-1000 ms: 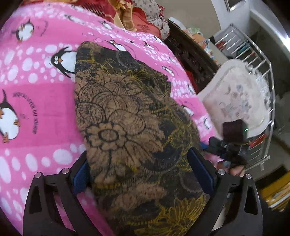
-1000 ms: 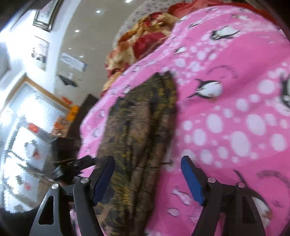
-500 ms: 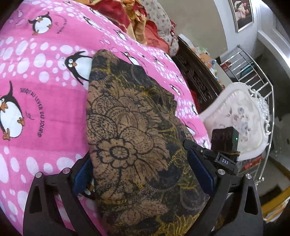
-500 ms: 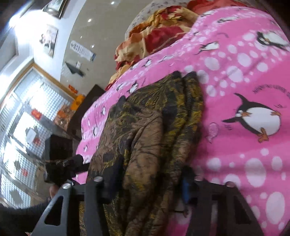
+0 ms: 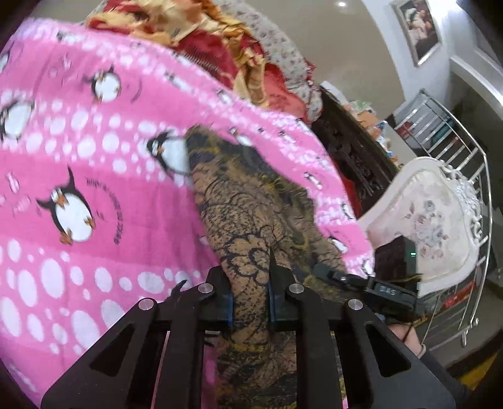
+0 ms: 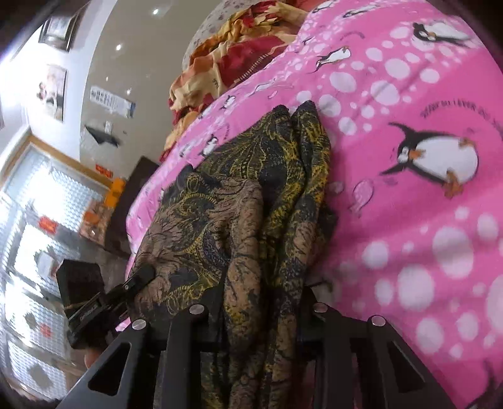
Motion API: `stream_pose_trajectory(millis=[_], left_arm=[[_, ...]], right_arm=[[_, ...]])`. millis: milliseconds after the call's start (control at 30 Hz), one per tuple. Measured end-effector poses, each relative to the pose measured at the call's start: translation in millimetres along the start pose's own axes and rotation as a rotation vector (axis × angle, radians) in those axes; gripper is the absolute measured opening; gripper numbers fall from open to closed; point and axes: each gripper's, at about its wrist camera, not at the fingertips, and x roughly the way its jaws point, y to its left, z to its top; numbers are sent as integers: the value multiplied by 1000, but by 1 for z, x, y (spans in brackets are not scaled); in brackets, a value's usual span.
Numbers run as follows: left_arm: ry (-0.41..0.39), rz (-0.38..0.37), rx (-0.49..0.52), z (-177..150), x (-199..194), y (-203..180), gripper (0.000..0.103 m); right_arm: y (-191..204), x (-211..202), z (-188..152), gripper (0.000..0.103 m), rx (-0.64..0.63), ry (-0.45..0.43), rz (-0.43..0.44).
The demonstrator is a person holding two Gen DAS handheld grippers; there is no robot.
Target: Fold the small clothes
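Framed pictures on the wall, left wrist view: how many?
1: a framed picture at the upper right, on the white wall above the metal rack. More may lie outside the frame.

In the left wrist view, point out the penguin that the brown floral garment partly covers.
The penguin at the brown floral garment's far tip; the others on the pink blanket lie fully uncovered.

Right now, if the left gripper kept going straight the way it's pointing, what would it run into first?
The left gripper has just closed on the brown patterned garment, so more of that cloth lies straight ahead, then probably the pink penguin blanket under it; depth is unclear.
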Motion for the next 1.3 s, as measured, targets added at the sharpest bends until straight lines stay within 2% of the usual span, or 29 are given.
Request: stream_pose_trajectory(millis=[133, 333, 433, 467, 533, 567, 700, 833, 1033, 1300], left_arm=[[-22, 22, 6, 17, -27, 24, 13], [-52, 119, 4, 31, -84, 92, 13], [-13, 123, -59, 22, -90, 122, 16], [6, 125, -89, 16, -85, 129, 20], [24, 127, -134, 6, -73, 144, 26], [-5, 118, -125, 3, -74, 145, 27], [-29, 102, -114, -3, -79, 147, 29], [-58, 86, -108, -13, -88, 150, 32], [-74, 76, -123, -16, -92, 148, 33], [-89, 58, -144, -19, -97, 151, 34]], right_arm=[[15, 15, -6, 28, 9, 26, 36], [72, 89, -21, 28, -35, 92, 117], [85, 114, -30, 28, -48, 103, 152], [88, 117, -32, 27, -77, 90, 138], [83, 114, -33, 27, -66, 82, 160], [81, 112, -33, 27, -61, 80, 166], [77, 101, -37, 31, -63, 63, 154], [74, 80, -52, 33, -45, 0, 152], [73, 46, -86, 33, -11, -124, 100], [82, 34, -113, 33, -20, -167, 12]])
